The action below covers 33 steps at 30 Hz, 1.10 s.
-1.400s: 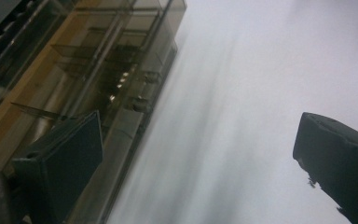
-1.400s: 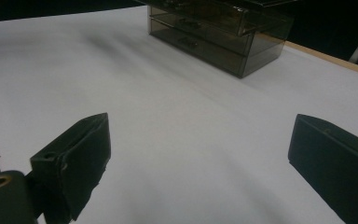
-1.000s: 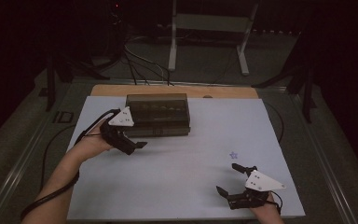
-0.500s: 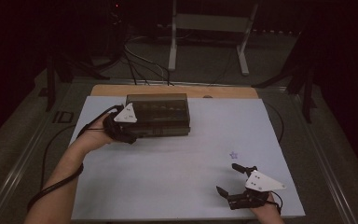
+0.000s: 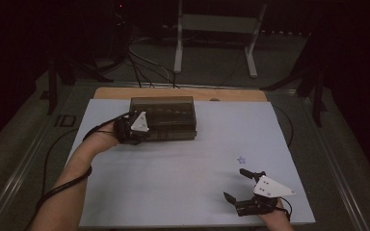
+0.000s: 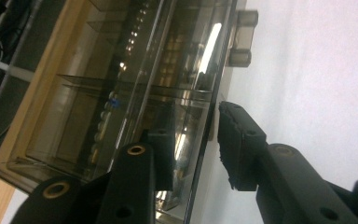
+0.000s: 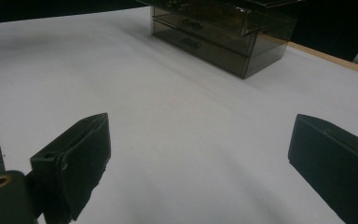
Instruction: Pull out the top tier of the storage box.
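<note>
Table (image 5: 183,183) under a white sheet is taking up most of what we are seeing from the high view, with a strip of bare wood (image 5: 125,93) showing along its far edge. On the far left part of the sheet we are looking at a smoky transparent drawer box (image 5: 166,115), standing upright with its back near the wooden strip. In the right gripper view we are making out the same box (image 7: 223,32) as two stacked drawers, well away across the sheet.

We are holding the left gripper (image 5: 134,129) against the box's left front corner. In the left gripper view its jaws are standing a little apart, one over the clear drawer front and the other out over the white sheet, with the front edge of the box running between them; we cannot tell whether either pad is touching it. A small clear handle (image 6: 241,39) is sticking out from the drawer front farther along.

We are resting the right gripper (image 5: 250,190) near the sheet's near right corner, jaws spread wide with nothing but sheet between them. A small blue star mark (image 5: 242,160) is sitting on the sheet just beyond it.
</note>
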Each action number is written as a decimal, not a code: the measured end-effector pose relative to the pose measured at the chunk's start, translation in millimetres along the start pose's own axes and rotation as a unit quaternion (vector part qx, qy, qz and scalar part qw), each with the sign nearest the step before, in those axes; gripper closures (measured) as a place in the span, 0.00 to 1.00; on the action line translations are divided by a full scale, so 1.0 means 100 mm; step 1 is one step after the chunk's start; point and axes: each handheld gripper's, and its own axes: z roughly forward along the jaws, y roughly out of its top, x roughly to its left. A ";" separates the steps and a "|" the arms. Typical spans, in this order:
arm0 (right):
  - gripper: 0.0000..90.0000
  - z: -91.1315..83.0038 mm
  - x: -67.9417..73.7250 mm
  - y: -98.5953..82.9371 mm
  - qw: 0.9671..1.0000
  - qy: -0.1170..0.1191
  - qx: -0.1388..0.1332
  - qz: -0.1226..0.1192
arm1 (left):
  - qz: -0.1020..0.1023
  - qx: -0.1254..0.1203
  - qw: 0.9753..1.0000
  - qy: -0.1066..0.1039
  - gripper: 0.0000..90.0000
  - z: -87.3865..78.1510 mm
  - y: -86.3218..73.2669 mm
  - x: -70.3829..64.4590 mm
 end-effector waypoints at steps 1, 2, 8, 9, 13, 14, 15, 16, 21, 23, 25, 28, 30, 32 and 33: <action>0.06 0.00 0.00 0.00 1.000 0.000 0.000 0.000 | 0.004 0.002 1.000 -0.003 0.77 0.01 0.01 0.00; 0.06 0.00 0.00 0.00 1.000 0.000 0.000 0.000 | 0.006 0.004 1.000 -0.004 0.77 0.03 0.01 0.00; 0.06 0.00 -0.01 0.00 1.000 -0.001 0.000 0.001 | 0.017 0.022 0.999 -0.017 0.78 0.09 0.07 0.00; 0.06 0.00 -0.01 0.00 1.000 0.000 0.001 0.001 | 0.017 0.025 0.999 -0.023 0.80 0.10 0.08 0.00; 0.06 0.00 -0.01 0.00 1.000 -0.001 0.000 0.002 | 0.022 0.035 0.999 -0.031 0.84 0.12 0.09 0.00; 0.06 0.00 -0.01 -0.01 1.000 -0.001 0.000 0.002 | 0.024 0.036 0.999 -0.033 0.84 0.12 0.10 0.01; 0.06 0.00 -0.01 -0.01 1.000 -0.001 0.001 0.002 | 0.025 0.039 0.998 -0.038 0.85 0.12 0.11 0.02; 0.06 0.00 -0.01 -0.01 1.000 0.000 0.001 0.003 | 0.023 0.039 0.998 -0.040 0.85 0.13 0.11 0.02; 0.06 0.01 -0.01 -0.01 1.000 0.001 0.002 0.003 | 0.027 0.046 0.997 -0.051 0.88 0.13 0.12 0.05; 0.06 0.01 -0.01 -0.01 1.000 0.001 0.003 0.004 | 0.030 0.050 0.997 -0.054 0.89 0.13 0.13 0.05; 0.06 0.01 -0.01 -0.01 1.000 0.002 0.004 0.004 | 0.036 0.054 0.996 -0.057 0.89 0.13 0.14 0.06; 0.06 0.01 -0.01 -0.01 1.000 0.001 0.003 0.004 | 0.042 0.052 0.996 -0.059 0.89 0.13 0.14 0.06; 0.06 0.00 -0.01 -0.01 1.000 0.001 0.003 0.004 | 0.044 0.051 0.996 -0.061 0.90 0.12 0.14 0.05; 0.06 0.01 -0.02 -0.01 1.000 0.001 0.004 0.004 | 0.044 0.050 0.996 -0.066 0.90 0.12 0.13 0.05; 0.06 0.01 -0.02 -0.01 1.000 0.001 0.004 0.004 | 0.047 0.052 0.995 -0.068 0.90 0.11 0.14 0.05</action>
